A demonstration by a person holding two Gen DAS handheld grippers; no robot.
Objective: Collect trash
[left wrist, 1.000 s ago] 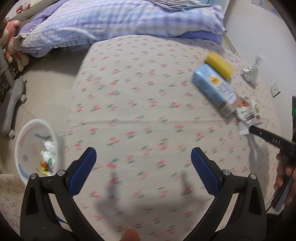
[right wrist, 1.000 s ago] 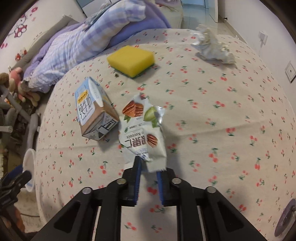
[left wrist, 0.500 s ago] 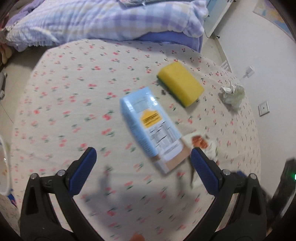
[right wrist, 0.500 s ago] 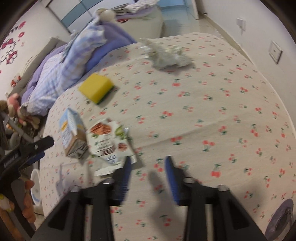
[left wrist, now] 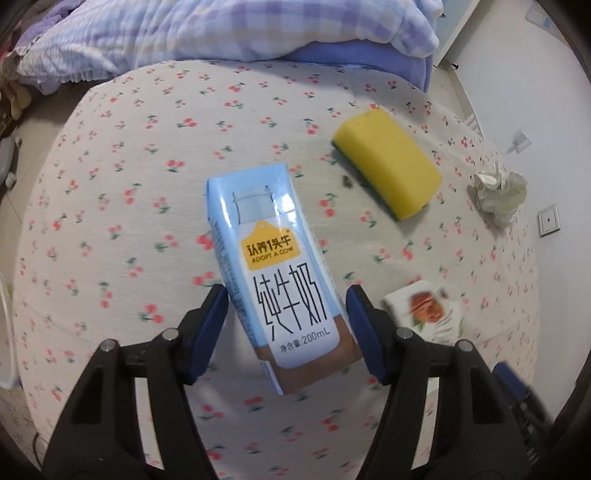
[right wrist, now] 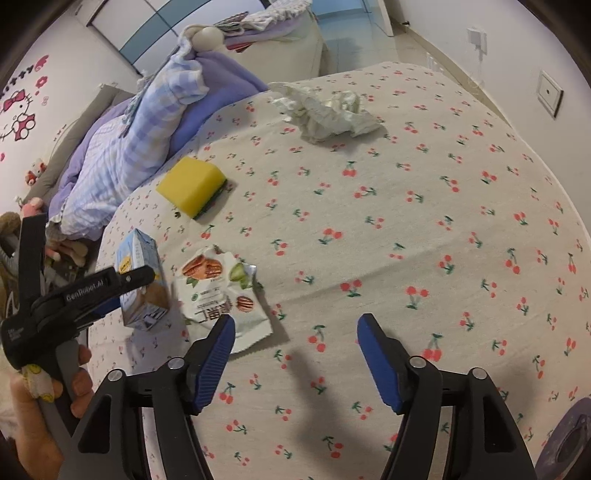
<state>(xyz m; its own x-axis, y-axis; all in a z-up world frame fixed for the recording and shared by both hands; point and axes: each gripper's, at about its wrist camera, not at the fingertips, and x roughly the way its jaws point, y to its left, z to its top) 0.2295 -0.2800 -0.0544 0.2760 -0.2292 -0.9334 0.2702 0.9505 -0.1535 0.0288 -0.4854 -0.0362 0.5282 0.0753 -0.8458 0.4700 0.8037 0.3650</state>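
Note:
A light-blue milk carton [left wrist: 273, 258] lies flat on the cherry-print tablecloth [left wrist: 129, 221]. My left gripper [left wrist: 284, 306] straddles its lower half. Its jaws are closing, with the pads close beside the carton's sides and a sliver of gap still showing on the right. In the right wrist view one left finger [right wrist: 122, 280] crosses the carton [right wrist: 142, 295]. A nut snack wrapper [right wrist: 218, 291] lies loose on the cloth, just left of my right gripper [right wrist: 295, 328]. The right jaws are opening with nothing between them. A crumpled tissue [right wrist: 328, 114] sits at the far side.
A yellow sponge [left wrist: 388, 162] lies beyond the carton. Purple checked bedding [left wrist: 221, 29] is heaped past the table's far edge. A hand [right wrist: 37, 424] holds the left gripper's handle at the table's left edge. A wall socket [right wrist: 550, 92] is on the right.
My left gripper swung from the bin side over to the milk carton and narrowed around it. My right gripper let go of the snack wrapper, which now lies on the cloth, and opened.

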